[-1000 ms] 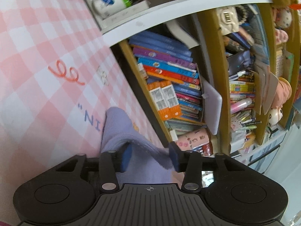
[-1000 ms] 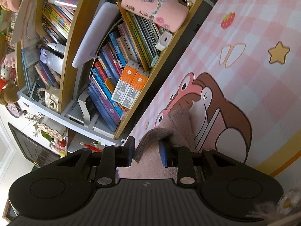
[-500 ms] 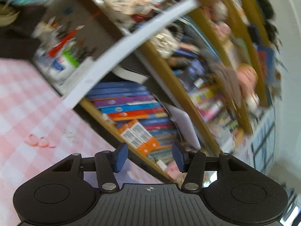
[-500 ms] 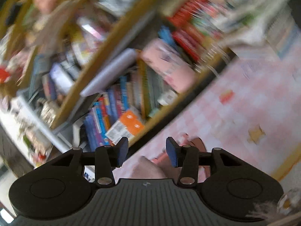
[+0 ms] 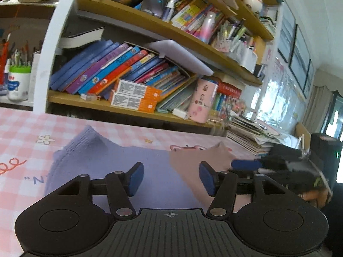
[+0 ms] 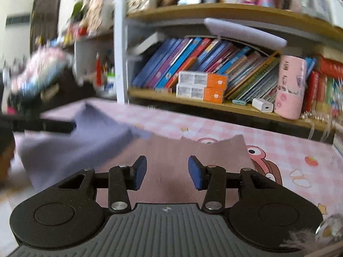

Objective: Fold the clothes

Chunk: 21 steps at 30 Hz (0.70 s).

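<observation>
We see the cloth (image 5: 120,167) lying flat on the pink checked tabletop (image 5: 23,126), right below and ahead of both claws. It has a lilac half (image 6: 70,150) toward our left and a dusty-pink half (image 6: 193,150) toward our right, so its long axis runs left to right, parallel to the bookshelf (image 5: 133,109) behind. Its two far corners stand up in small peaks. The left claw (image 5: 169,176) hangs over the lilac half with its blue pads wide apart, gripping nothing. The right claw (image 6: 167,174) hangs over the pink half, likewise spread and empty. The fabric looks soft, napped and limp, like terry or fleece. We judge each claw nearest its own end, so the next fold would likely bring one end across the other.
</observation>
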Each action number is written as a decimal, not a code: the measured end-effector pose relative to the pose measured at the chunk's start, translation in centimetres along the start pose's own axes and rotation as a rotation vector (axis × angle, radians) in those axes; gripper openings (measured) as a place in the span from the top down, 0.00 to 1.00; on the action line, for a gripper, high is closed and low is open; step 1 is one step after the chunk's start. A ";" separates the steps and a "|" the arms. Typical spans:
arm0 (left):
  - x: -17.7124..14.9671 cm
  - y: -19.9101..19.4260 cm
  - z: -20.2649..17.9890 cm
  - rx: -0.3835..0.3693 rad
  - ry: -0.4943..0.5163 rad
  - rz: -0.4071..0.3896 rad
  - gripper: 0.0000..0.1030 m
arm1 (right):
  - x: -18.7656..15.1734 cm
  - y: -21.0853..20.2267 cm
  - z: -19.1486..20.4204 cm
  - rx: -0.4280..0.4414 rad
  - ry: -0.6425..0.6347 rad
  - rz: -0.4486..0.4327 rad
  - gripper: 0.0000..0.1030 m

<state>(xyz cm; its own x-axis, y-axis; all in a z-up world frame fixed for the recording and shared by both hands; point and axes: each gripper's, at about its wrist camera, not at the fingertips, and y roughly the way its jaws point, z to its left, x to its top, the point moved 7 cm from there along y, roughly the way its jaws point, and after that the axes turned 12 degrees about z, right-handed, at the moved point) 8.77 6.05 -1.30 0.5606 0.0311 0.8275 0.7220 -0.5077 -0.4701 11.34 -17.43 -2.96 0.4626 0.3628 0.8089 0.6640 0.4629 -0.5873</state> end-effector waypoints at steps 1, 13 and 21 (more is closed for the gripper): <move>0.0 0.1 0.1 0.003 -0.007 0.005 0.42 | -0.2 0.3 0.0 -0.010 -0.004 0.017 0.60; -0.3 1.9 0.6 0.191 -0.009 0.106 0.29 | -1.1 1.4 -0.8 -0.069 0.039 0.102 0.49; -0.7 2.7 1.2 0.254 -0.029 0.166 0.24 | -1.1 1.4 -0.9 -0.072 0.048 0.111 0.46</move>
<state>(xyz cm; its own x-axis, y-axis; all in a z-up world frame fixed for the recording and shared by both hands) 10.84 5.72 -3.55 0.6880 -0.0079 0.7257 0.6960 -0.2762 -0.6628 12.33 -17.88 -4.65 0.5618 0.3685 0.7407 0.6472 0.3619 -0.6709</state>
